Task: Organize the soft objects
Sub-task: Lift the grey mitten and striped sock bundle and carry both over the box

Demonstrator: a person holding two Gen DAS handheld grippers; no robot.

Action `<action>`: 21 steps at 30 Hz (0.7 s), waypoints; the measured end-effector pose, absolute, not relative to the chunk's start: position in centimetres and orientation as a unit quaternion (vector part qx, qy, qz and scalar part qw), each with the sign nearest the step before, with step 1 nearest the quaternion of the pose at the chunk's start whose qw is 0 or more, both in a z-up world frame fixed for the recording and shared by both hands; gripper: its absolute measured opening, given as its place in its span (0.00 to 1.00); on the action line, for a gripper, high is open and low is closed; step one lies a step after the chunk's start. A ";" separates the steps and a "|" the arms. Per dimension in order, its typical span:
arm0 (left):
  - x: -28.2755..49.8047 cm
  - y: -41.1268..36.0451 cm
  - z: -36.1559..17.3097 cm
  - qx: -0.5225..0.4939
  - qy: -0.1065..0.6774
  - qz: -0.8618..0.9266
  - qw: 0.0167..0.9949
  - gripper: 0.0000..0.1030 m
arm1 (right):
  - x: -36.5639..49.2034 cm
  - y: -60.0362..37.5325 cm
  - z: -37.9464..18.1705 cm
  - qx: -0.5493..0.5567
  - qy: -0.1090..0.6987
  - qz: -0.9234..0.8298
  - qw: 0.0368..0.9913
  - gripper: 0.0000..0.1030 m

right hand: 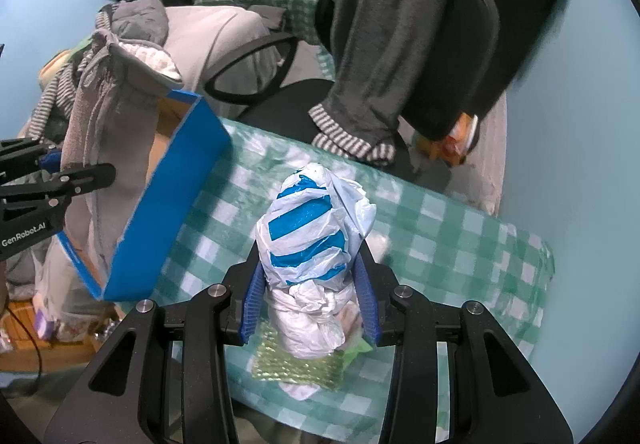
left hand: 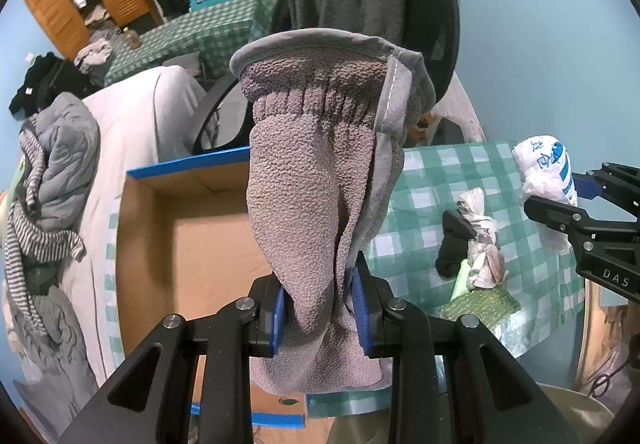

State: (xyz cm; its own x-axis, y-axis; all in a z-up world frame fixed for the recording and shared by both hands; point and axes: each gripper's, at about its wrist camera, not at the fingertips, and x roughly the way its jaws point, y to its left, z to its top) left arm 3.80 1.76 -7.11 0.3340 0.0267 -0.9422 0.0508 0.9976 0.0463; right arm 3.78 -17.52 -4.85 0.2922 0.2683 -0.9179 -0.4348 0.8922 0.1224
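My left gripper (left hand: pixel 320 314) is shut on a grey-brown fleece glove (left hand: pixel 316 179), which hangs cuff-outward above the open cardboard box with blue sides (left hand: pixel 188 240). The same glove (right hand: pixel 100 147) and left gripper (right hand: pixel 76 171) show at the left of the right wrist view, beside the box (right hand: pixel 176 203). My right gripper (right hand: pixel 310 304) is shut on a knotted white plastic bag with blue stripes (right hand: pixel 312 244), held above the green checked table (right hand: pixel 440 244). That bag (left hand: pixel 548 179) and the right gripper (left hand: pixel 560 199) appear at the right edge of the left wrist view.
On the table lie a knotted patterned bag bundle (left hand: pixel 482 240), a black soft item (left hand: pixel 452 248) and a green bubble-wrap piece (left hand: pixel 476 308). A black office chair draped with a dark grey garment (right hand: pixel 392 43) stands behind the table. A bed with piled clothes (left hand: pixel 52 179) lies left.
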 end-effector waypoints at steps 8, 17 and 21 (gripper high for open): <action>2.7 4.9 -7.1 0.013 0.577 0.020 0.816 0.27 | 4.0 -13.9 -4.1 -0.091 0.544 0.248 0.796 0.39; 1.4 8.1 -7.4 -0.005 0.581 0.047 0.813 0.27 | 4.2 -9.2 -4.0 -0.107 0.538 0.285 0.786 0.39; 0.9 9.7 -7.5 -0.013 0.582 0.061 0.811 0.27 | 4.2 -7.0 -3.9 -0.116 0.534 0.301 0.781 0.39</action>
State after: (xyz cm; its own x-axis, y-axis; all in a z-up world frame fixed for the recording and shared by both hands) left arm 0.90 9.71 -7.51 0.3148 0.0836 -0.9455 -0.1146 0.9922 0.0496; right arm 4.24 -6.98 -3.88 0.2479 0.3463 -0.9048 -0.5942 0.7920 0.1403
